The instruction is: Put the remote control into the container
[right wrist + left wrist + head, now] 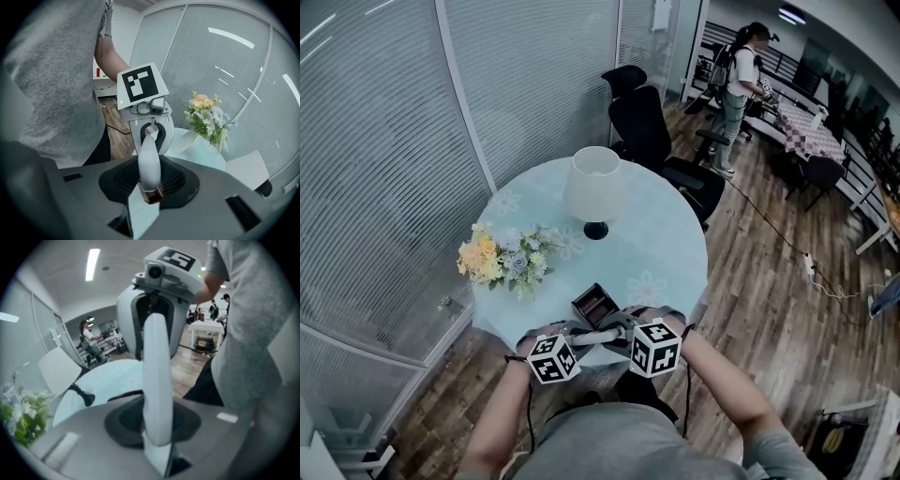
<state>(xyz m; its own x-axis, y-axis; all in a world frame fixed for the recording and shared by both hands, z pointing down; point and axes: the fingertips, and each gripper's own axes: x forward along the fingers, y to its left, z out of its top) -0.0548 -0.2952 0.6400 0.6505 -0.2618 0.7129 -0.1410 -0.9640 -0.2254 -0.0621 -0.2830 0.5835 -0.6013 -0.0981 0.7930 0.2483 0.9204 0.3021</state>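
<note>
Remote control (596, 334): one; container (592, 304): probably one.

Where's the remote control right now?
Head view, bottom centre: the remote control spans between the left tool and right tool, at the table's near edge, just in front of the dark container.

Operator wears a grey short-sleeved T-shirt (623, 441); left gripper (579, 334) and right gripper (622, 330) grey-bodied, each bearing a white cube (553, 358) with black square markers; thin black cable (528, 405) along each forearm.
</note>
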